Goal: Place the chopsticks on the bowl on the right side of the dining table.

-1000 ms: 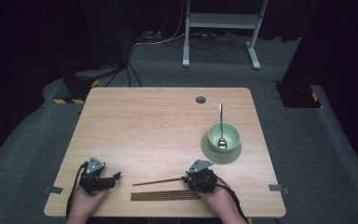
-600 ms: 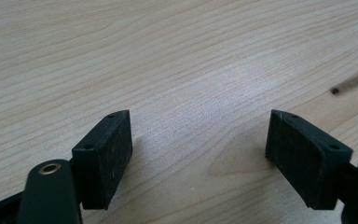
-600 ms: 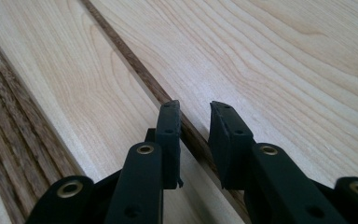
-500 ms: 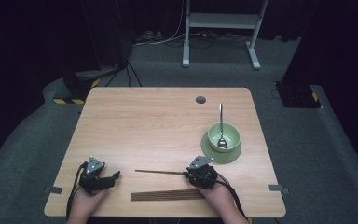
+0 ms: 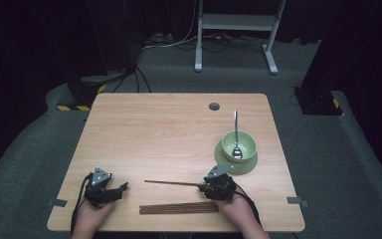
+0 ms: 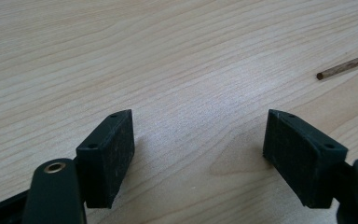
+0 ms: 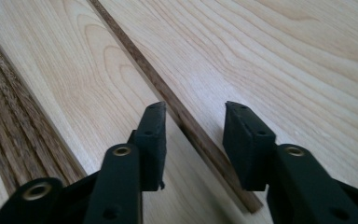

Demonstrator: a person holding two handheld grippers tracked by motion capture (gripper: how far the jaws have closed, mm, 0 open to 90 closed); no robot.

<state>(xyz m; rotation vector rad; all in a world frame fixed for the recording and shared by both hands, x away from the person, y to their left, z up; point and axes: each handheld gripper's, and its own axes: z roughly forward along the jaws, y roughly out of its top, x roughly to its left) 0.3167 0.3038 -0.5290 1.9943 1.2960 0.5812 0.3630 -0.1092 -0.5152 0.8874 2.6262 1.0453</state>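
Right tongs (image 5: 205, 186): low over the near edge of the bench (image 5: 169, 129), jaws parted a little with a single wooden chopstick (image 5: 173, 183) lying between them; the right gripper view shows a gap on each side of the stick (image 7: 186, 116), so the pads bracket it without pinching. Left tongs (image 5: 122, 187): resting near the near-left corner of the bench, jaws spread wide, nothing between them; the left gripper view shows bare wood ahead and the tip of the single chopstick (image 6: 347, 65) off to one side, well apart from the pads. Single chopstick: runs from the right tongs toward the left tongs, its far end short of them. Bundle of chopsticks (image 5: 179, 207): lies flat on the bench just nearer the person than the right tongs, side by side and roughly parallel to the single stick; count cannot be told. Green bowl (image 5: 238, 144): on a green saucer (image 5: 246, 164), just beyond the right tongs, with a metal spoon (image 5: 236, 137) standing in it, bowl end down. Progress, as judged: one stick appears separated from the bundle and is either about to be gripped or just set down; which cannot be told. Remaining: the bundle lies untouched, and no chopstick has reached the bowl.
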